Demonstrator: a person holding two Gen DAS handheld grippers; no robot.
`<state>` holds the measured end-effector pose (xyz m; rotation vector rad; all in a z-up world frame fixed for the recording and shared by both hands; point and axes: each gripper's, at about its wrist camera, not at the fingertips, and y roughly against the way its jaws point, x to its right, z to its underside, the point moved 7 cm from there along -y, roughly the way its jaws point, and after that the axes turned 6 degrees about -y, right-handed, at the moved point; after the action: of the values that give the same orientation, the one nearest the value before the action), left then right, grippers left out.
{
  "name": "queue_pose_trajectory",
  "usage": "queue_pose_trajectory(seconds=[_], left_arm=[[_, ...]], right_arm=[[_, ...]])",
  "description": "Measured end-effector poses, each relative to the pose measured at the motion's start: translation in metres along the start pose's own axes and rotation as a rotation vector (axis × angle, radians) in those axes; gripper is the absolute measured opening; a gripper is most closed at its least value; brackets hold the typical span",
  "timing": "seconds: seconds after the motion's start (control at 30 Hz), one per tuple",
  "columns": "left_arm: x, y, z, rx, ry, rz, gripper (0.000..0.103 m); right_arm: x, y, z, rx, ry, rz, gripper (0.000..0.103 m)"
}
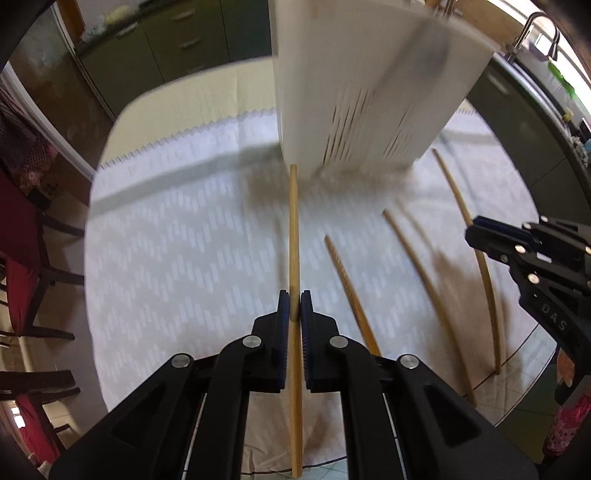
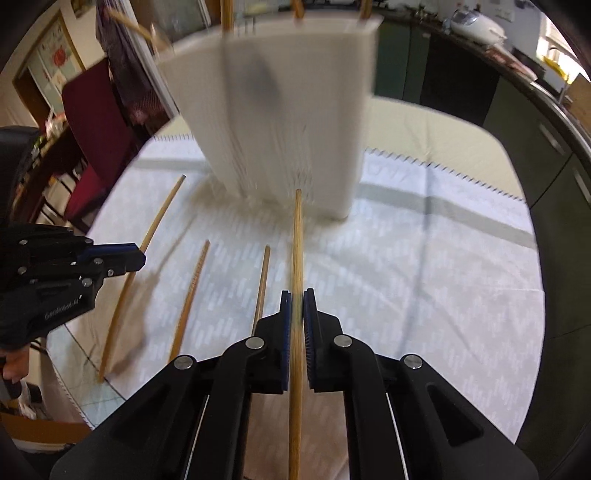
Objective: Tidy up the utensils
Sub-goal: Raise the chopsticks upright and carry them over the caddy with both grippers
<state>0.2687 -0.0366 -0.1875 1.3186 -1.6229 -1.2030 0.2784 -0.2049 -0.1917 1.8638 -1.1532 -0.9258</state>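
Note:
My left gripper (image 1: 294, 304) is shut on a wooden chopstick (image 1: 294, 229) that points at the white slotted utensil holder (image 1: 354, 92). My right gripper (image 2: 296, 306) is shut on another wooden chopstick (image 2: 297, 240) that points at the same holder (image 2: 288, 122). Both are held above the table. Three more chopsticks lie on the cloth, seen in the left wrist view (image 1: 351, 295) and the right wrist view (image 2: 190, 295). Each gripper shows in the other's view: the right one (image 1: 476, 230) and the left one (image 2: 136, 258). Chopstick tops stick out of the holder.
The table carries a white patterned cloth (image 2: 424, 277). A red chair (image 2: 96, 129) stands at the far left side. Green cabinets (image 2: 535, 155) and a counter with a sink tap (image 1: 535, 33) run behind the table.

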Motion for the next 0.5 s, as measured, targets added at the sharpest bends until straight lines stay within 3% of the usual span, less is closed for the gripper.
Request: queue_pose_trajectory(seconds=[0.5], left_arm=[[-0.005,0.088,-0.001,0.231,0.013,0.004,0.006]], right_arm=[[0.013,0.094,0.021,0.217,-0.048,-0.052,0.007]])
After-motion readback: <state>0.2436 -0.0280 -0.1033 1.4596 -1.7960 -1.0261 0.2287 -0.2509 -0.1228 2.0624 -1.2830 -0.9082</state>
